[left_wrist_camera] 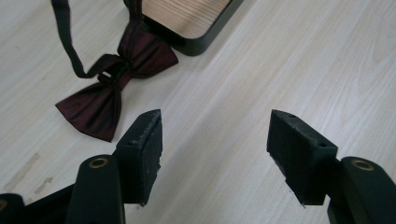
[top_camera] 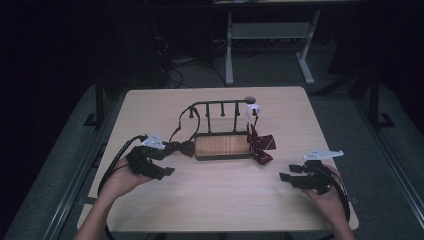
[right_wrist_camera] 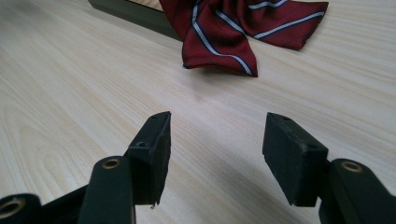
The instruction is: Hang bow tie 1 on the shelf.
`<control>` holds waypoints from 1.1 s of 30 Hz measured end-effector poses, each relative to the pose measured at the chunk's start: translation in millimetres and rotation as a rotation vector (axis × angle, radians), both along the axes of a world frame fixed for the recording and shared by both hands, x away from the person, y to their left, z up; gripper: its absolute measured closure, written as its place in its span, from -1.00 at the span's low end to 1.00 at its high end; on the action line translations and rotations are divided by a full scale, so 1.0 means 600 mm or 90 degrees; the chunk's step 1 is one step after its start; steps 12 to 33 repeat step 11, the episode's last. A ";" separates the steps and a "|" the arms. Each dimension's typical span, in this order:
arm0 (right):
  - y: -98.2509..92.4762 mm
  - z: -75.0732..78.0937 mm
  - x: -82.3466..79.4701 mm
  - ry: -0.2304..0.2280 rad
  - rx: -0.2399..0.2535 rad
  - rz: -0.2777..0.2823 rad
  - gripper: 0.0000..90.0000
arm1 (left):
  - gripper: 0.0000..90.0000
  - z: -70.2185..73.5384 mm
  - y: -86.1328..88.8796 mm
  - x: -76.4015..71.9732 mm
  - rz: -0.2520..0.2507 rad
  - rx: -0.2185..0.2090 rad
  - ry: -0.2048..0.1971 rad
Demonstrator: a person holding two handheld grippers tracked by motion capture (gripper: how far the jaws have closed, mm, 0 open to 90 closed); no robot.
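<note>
— Where's the dark bow tie?
— Flat on the table, just ahead and left of the left gripper, whose jaws gape empty.
— How should it handle?
— Likely soft, light; pinch the centre knot. The right gripper is also spread, empty.

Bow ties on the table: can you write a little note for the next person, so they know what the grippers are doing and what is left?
Left gripper: open, holding nothing, just short of the dark red bow tie.
Right gripper: open, holding nothing, facing the striped bow tie.
Things: both ties lie on the table, one at each end of the wooden-based rack; each tie's strap runs up to the rack's top bar.
Done: straps look hung.
Left: probably tidying the bows; neither tie is gripped now.
</note>
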State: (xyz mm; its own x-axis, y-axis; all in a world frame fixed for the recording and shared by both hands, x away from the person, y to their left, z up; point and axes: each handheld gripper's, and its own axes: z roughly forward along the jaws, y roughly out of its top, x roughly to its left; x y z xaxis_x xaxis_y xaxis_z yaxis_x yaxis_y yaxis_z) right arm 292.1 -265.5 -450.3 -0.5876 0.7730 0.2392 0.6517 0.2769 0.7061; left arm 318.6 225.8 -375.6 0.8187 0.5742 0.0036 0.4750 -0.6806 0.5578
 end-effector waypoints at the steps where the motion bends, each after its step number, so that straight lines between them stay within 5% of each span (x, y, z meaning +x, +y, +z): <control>1: 0.000 -0.001 0.001 -0.004 -0.002 0.002 -0.07 | -0.20 -0.003 0.000 -0.001 0.001 0.000 -0.002; 5: 0.003 -0.002 0.001 -0.003 -0.004 0.007 -0.07 | -0.22 -0.017 0.001 -0.007 0.003 -0.001 -0.013; 11: 0.007 -0.007 0.002 0.009 -0.017 0.008 -0.08 | -0.24 -0.044 0.008 -0.016 0.028 -0.038 -0.043; 33: 0.007 -0.007 0.002 0.009 -0.017 0.008 -0.08 | -0.24 -0.044 0.008 -0.016 0.028 -0.038 -0.043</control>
